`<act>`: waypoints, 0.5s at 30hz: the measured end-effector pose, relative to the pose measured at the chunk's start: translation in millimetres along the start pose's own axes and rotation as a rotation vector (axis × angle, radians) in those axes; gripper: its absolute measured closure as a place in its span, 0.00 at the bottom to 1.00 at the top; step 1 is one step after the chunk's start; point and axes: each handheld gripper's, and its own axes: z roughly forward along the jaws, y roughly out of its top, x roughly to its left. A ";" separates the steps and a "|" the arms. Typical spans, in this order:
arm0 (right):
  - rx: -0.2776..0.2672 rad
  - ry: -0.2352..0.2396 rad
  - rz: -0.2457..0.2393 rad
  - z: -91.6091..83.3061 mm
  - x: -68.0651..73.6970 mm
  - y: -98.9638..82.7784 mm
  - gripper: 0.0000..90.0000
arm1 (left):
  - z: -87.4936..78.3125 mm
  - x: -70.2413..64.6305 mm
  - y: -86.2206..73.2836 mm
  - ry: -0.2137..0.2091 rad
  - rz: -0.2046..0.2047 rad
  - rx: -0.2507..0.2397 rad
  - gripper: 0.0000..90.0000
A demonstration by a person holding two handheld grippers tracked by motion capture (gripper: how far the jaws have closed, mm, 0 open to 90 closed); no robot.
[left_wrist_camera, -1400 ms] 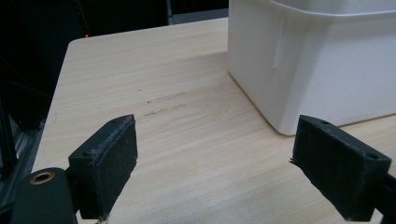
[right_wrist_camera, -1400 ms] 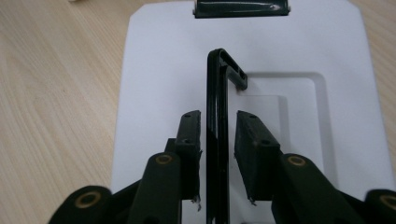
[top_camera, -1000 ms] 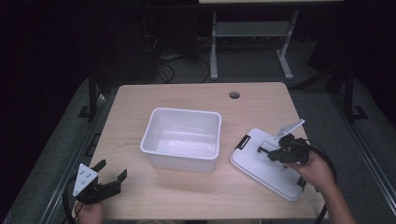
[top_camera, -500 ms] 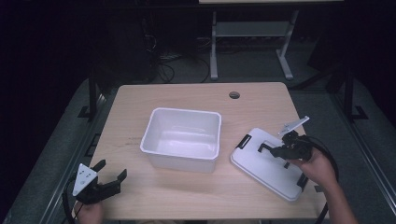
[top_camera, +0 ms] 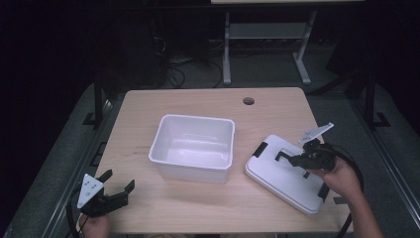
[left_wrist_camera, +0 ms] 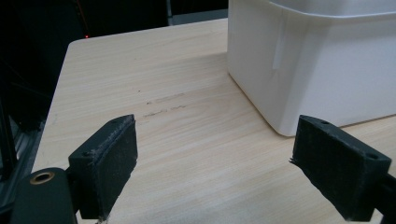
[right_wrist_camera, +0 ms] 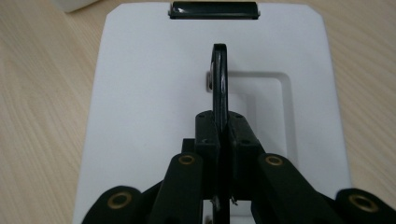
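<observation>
On the high view, the left gripper (top_camera: 118, 190) sits at about 7 o'clock on the tabletop (top_camera: 198, 101), near the front-left corner, its jaws spread wide with nothing between them. In the left gripper view the two black pads (left_wrist_camera: 114, 161) stand well apart over bare wood, and the white bin's (left_wrist_camera: 322, 60) corner lies ahead toward 1 o'clock, clear of both pads.

At the middle of the tabletop stands the white bin (top_camera: 193, 146), open-topped and upright. A small round hole (top_camera: 248, 101) marks the tabletop at 12 o'clock, beyond the bin.

The white lid (top_camera: 289, 173) lies flat at about 4 o'clock, just beside the bin and not touching it, turned at a slant to the tabletop's edge. It carries a black clip (top_camera: 260, 148) at its near-bin end.

The right gripper (top_camera: 292, 159) rests over the lid, held by the person's right hand (top_camera: 341, 176). In the right gripper view its jaws are pressed together on the thin black handle (right_wrist_camera: 219, 79) that stands upright on edge from the lid's (right_wrist_camera: 140, 93) recessed centre, with the black clip (right_wrist_camera: 213, 10) at 12 o'clock.
</observation>
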 end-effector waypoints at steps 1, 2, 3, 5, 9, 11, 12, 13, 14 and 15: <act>-0.005 -0.003 -0.006 -2.9 0.8 0.8 0.94 | 0.0 0.0 0.0 0.000 0.000 0.000 0.14; -0.009 -0.001 -0.008 -4.7 1.5 1.4 0.94 | 0.0 0.0 0.1 0.000 0.000 0.000 0.14; -0.014 0.000 -0.010 -7.3 2.5 2.2 0.94 | 0.0 0.1 0.1 0.000 0.000 0.000 0.14; -0.022 0.003 -0.019 -12.8 4.6 3.9 0.94 | 0.0 0.3 0.1 0.000 0.001 0.001 0.14; -0.032 0.001 -0.032 -21.3 8.6 7.0 0.94 | 0.2 0.2 0.1 -0.001 0.001 0.001 0.14; -0.032 -0.004 -0.044 -25.7 10.8 9.0 0.94 | 0.1 0.0 0.2 -0.001 0.002 0.001 0.14; -0.032 -0.003 -0.045 -28.0 11.9 10.1 0.94 | 0.1 0.0 0.2 -0.001 0.002 0.000 0.14; -0.035 -0.005 -0.049 -30.7 13.2 11.4 0.94 | 0.1 0.0 0.3 -0.001 0.002 -0.001 0.14; -0.034 -0.005 -0.052 -32.7 13.9 12.2 0.94 | 0.0 0.0 0.2 0.000 0.000 -0.001 0.14; -0.037 -0.006 -0.058 -35.0 14.6 13.2 0.94 | -0.1 0.2 0.2 0.001 0.000 0.000 0.14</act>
